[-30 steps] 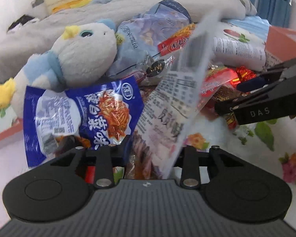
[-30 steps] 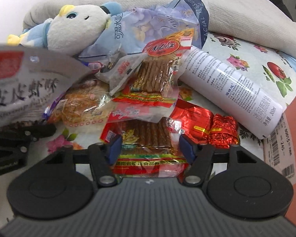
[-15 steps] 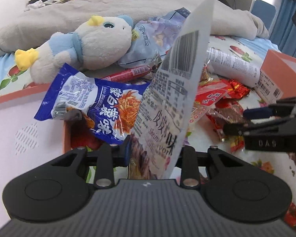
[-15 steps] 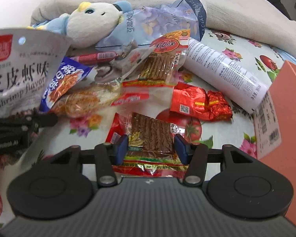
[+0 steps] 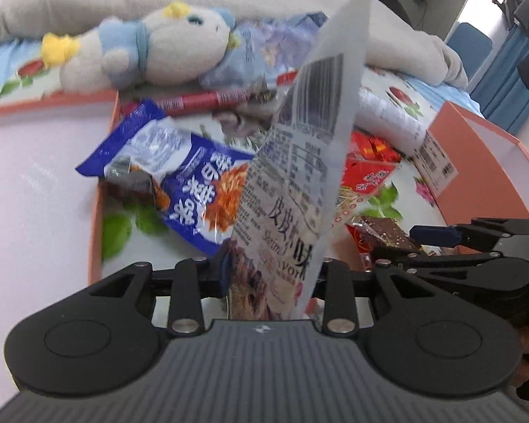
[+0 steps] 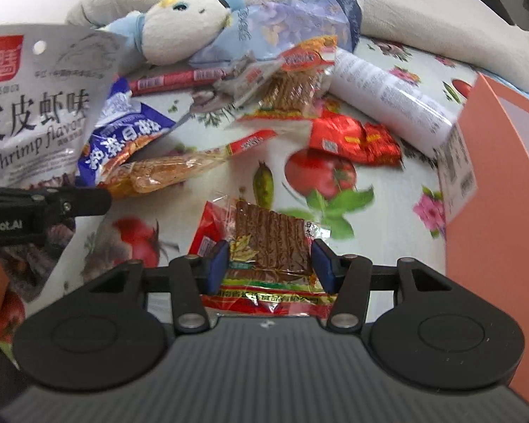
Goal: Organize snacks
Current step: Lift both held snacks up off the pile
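The left gripper [image 5: 269, 275] is clamped on one shrimp bag [image 5: 299, 176]; the right gripper [image 6: 269, 264] on one brown packet [image 6: 268, 243]. One plush toy [image 6: 183, 31] and one white tube [image 6: 388, 95] lie behind.

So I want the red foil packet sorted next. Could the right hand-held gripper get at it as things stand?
Probably not yet: the right hand-held gripper is shut on a brown stick-snack pack. The red foil packet itself lies uncovered ahead.

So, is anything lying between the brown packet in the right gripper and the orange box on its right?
Nothing visible. The right gripper holds the packet, and only bare flowered sheet lies between it and the orange box. The white tube lies farther back, by the box's far end, out of that path.
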`<state>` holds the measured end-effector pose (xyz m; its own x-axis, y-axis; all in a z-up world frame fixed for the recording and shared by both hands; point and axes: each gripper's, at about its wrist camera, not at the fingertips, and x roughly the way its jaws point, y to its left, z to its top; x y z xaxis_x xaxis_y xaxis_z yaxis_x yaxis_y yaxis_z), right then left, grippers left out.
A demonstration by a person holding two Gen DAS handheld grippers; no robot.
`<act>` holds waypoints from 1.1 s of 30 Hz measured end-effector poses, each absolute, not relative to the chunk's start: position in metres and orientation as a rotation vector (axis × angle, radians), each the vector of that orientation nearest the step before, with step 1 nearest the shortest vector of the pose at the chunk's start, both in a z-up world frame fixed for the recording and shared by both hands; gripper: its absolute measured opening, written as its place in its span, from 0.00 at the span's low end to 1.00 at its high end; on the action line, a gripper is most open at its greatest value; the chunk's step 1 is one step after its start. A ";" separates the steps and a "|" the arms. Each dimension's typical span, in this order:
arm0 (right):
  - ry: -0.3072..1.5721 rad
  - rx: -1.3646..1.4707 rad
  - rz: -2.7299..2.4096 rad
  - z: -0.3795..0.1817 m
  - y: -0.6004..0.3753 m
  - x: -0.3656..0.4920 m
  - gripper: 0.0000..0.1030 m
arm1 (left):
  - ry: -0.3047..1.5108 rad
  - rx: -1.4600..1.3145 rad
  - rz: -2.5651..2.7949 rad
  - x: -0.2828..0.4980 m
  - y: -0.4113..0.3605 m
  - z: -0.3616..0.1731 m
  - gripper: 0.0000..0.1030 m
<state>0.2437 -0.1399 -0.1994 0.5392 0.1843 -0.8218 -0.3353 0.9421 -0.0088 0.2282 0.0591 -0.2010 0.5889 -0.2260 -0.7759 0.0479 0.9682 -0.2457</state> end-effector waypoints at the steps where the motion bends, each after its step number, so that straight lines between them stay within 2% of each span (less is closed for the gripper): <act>1: 0.958 -0.170 0.307 -0.198 -0.142 0.239 0.53 | 0.932 -0.216 -0.168 0.225 0.059 -0.201 0.39; 3: 0.969 -0.174 0.303 -0.195 -0.145 0.231 0.53 | 0.942 -0.230 -0.184 0.217 0.059 -0.199 0.52; 5: 0.975 -0.184 0.297 -0.194 -0.147 0.223 0.53 | 0.939 -0.239 -0.177 0.209 0.059 -0.196 0.54; 18: 1.009 -0.158 0.265 -0.196 -0.154 0.181 0.54 | 0.955 -0.224 -0.124 0.176 0.056 -0.209 0.54; 22: 1.019 -0.120 0.245 -0.198 -0.156 0.176 0.60 | 0.959 -0.267 -0.119 0.175 0.060 -0.216 0.53; 25: 1.016 -0.056 0.245 -0.196 -0.162 0.176 0.78 | 0.943 -0.265 -0.120 0.173 0.058 -0.214 0.53; 33: 1.010 -0.082 0.201 -0.200 -0.163 0.176 0.78 | 0.913 -0.261 -0.117 0.179 0.050 -0.214 0.53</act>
